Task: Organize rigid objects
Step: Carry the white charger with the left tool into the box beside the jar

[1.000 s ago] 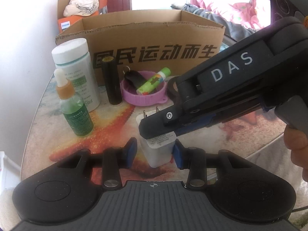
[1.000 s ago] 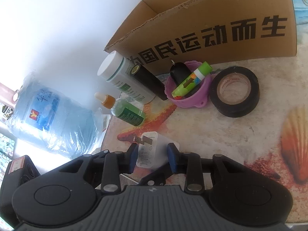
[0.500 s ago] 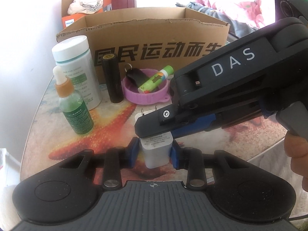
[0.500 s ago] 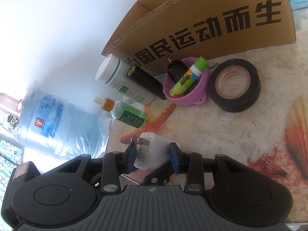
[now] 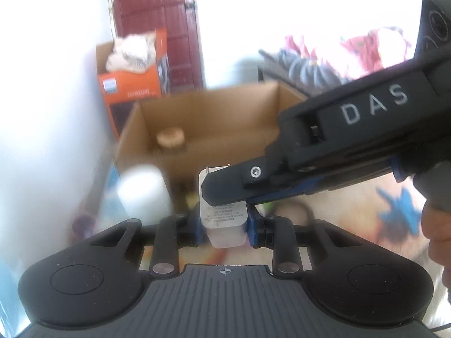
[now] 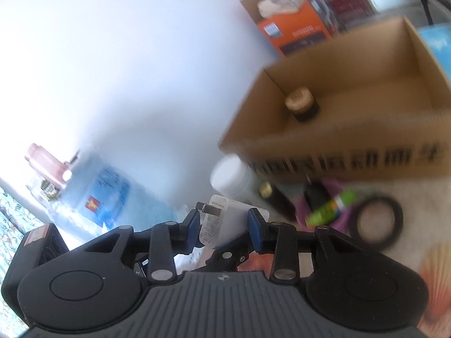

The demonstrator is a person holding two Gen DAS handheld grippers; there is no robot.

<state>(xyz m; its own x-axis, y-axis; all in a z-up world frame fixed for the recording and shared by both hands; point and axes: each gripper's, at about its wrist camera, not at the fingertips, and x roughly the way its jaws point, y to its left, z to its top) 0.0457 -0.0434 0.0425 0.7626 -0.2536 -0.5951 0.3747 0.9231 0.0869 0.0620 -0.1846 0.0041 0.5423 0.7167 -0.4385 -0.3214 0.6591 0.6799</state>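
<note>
Both grippers, left gripper (image 5: 224, 229) closing and right gripper (image 6: 225, 226), were clamped on the white charger (image 5: 224, 219), now lifted off the worktop w/ cardboard box (image 5: 203, 124) interior visible ahead; prob drop-in next.

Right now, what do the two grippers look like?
Both match: black bodies with ribbed grey tops, round black side discs, silver pivot pins, blue fingertip pads. The right gripper carries white "DAS" lettering; the left gripper shows a small crosshair mark. A thin cable trails bottom right.
</note>
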